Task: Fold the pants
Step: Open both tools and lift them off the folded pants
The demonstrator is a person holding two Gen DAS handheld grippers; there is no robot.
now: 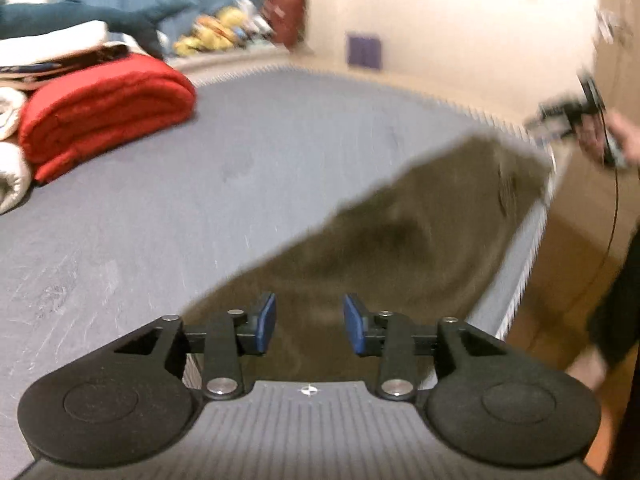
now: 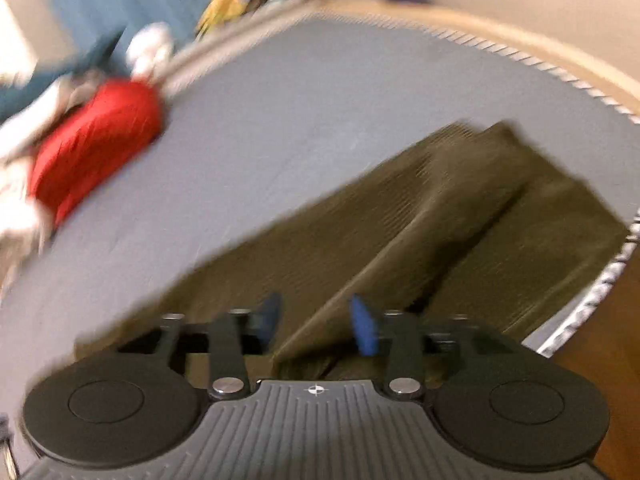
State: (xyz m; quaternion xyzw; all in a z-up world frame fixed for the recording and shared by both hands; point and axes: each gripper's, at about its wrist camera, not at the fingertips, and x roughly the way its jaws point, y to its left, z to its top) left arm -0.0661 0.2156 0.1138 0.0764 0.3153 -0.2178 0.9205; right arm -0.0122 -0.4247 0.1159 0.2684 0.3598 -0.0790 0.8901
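Note:
Olive-brown pants [image 1: 400, 240] lie flat on the grey mattress [image 1: 200, 184], along its near right edge. My left gripper [image 1: 310, 322] hovers above their near end, its blue pads apart with nothing between them. In the right wrist view the pants [image 2: 440, 216] show ribbed cloth with one layer folded over another. My right gripper [image 2: 316, 324] hangs over them, jaws apart and empty. The other hand-held gripper [image 1: 576, 116] appears at the far right of the left wrist view, held by a hand; its jaws are too blurred to read there.
A folded red blanket [image 1: 104, 112] and white bedding [image 1: 12, 168] are stacked at the mattress's far left, with a dark blue plush shark [image 1: 80, 16] behind. Toys [image 1: 216, 32] line the far side. The mattress edge [image 1: 524, 256] drops to a wooden floor [image 1: 568, 280] on the right.

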